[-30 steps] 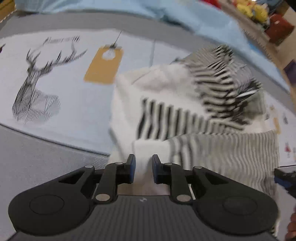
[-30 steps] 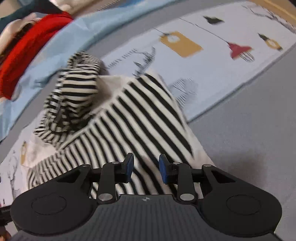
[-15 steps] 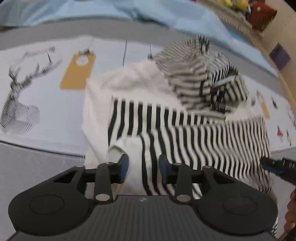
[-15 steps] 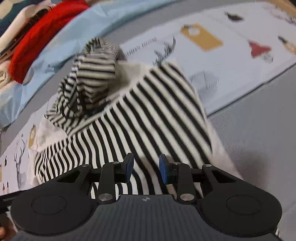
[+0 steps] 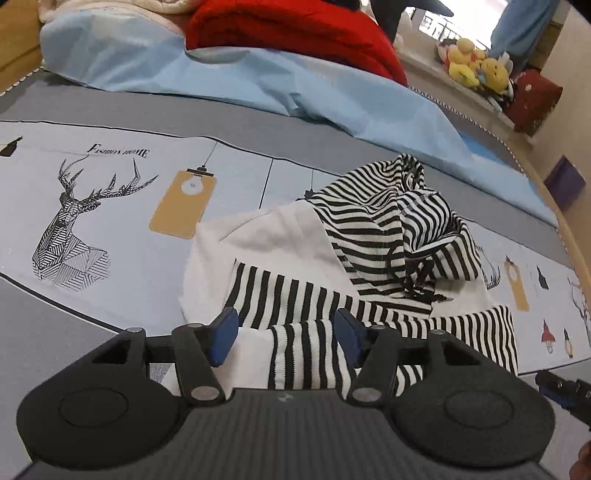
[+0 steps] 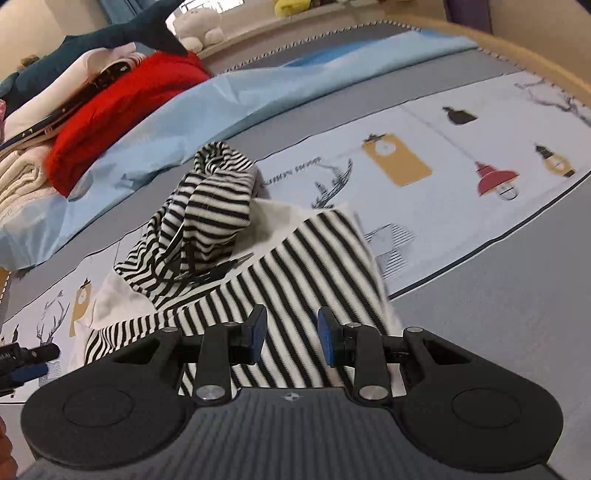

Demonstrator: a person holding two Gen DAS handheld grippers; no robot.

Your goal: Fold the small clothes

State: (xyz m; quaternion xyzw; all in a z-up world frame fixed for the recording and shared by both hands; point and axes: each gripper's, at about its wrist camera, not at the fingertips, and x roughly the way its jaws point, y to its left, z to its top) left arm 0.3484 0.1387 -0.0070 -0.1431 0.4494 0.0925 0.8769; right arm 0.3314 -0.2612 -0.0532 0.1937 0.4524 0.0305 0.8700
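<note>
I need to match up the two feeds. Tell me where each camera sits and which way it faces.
Left wrist: on the left claw, angled down at the striped garment on the bed; its jaws are opening over a striped fold.
Right wrist: on the right claw, angled down at the same garment from its other side.
Shared: garment, red blanket, and each other's claw tip at the frame edge.

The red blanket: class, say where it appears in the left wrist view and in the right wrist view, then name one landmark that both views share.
Left wrist view: the red blanket lies at the top centre, on the light blue sheet.
Right wrist view: the red blanket lies at the upper left, above the same sheet.
Shared landmark: the bunched hood of the striped garment, nearer the camera than the sheet.
</note>
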